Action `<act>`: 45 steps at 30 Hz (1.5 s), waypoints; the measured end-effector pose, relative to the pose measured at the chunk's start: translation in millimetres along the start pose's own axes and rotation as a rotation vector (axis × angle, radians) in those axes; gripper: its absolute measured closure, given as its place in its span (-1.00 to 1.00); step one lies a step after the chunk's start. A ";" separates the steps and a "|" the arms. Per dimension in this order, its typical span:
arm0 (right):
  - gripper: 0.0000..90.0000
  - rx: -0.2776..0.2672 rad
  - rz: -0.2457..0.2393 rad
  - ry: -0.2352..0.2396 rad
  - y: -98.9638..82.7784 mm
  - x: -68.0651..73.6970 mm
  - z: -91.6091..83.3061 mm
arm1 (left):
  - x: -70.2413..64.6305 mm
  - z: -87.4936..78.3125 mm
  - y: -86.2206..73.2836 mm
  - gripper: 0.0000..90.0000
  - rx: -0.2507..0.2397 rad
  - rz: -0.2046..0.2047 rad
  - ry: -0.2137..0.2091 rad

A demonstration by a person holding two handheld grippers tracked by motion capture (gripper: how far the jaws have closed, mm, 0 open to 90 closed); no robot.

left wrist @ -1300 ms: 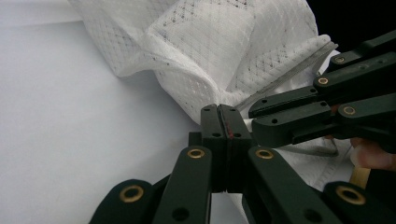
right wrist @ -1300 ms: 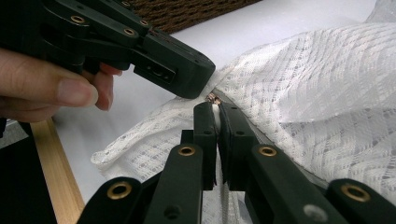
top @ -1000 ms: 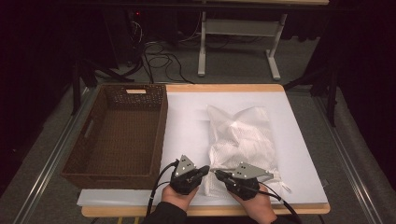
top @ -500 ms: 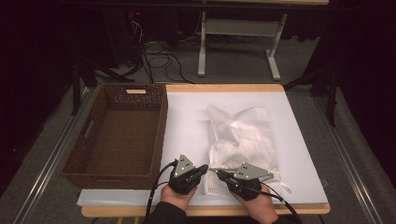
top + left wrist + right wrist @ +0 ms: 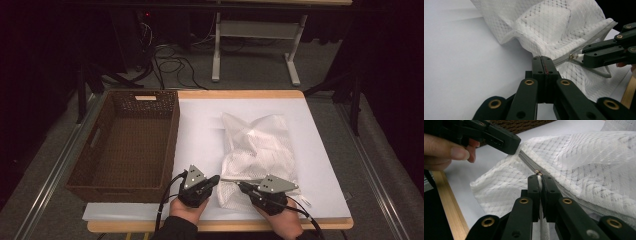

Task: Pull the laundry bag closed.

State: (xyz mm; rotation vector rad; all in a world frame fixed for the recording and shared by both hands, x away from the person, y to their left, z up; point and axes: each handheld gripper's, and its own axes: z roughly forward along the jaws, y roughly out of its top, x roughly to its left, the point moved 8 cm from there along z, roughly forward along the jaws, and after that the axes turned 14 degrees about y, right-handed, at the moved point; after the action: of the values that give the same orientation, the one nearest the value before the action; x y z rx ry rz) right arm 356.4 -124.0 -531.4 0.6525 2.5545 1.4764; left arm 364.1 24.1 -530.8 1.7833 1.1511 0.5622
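Here the white mesh laundry bag (image 5: 257, 150) lies on the white table sheet (image 5: 200, 130), its long axis running from twelve to six o'clock in the high view, with the zipped mouth at the six o'clock end nearest the person. The grey zipper (image 5: 564, 192) runs across that near edge. The right gripper (image 5: 245, 187), at about five o'clock of the bag, is clamped tight on the zipper pull tab (image 5: 539, 181); the left gripper (image 5: 214, 179), at about seven o'clock, is pinched shut on the bag's corner (image 5: 554, 58) where the zipper ends. So the zipper line lies between the two sets of tongs, and a pull toward three o'clock by the right hand would likely run the slider along it while the left anchors the cloth. The high view gives the wicker basket (image 5: 125, 145) at nine o'clock of the bag; the gripper views give the pinch on tab and fabric, too small to read from above
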 end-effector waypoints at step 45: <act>0.95 0.018 0.009 -0.034 -9.2 -11.9 -27.8 | -2.5 10.4 -4.1 0.94 0.047 -0.061 -0.110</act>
State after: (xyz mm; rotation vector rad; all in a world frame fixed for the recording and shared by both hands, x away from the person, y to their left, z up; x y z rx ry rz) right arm 355.7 -155.2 -526.1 0.6864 2.5455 1.4342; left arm 369.0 17.8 -539.1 1.7896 1.1469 0.3997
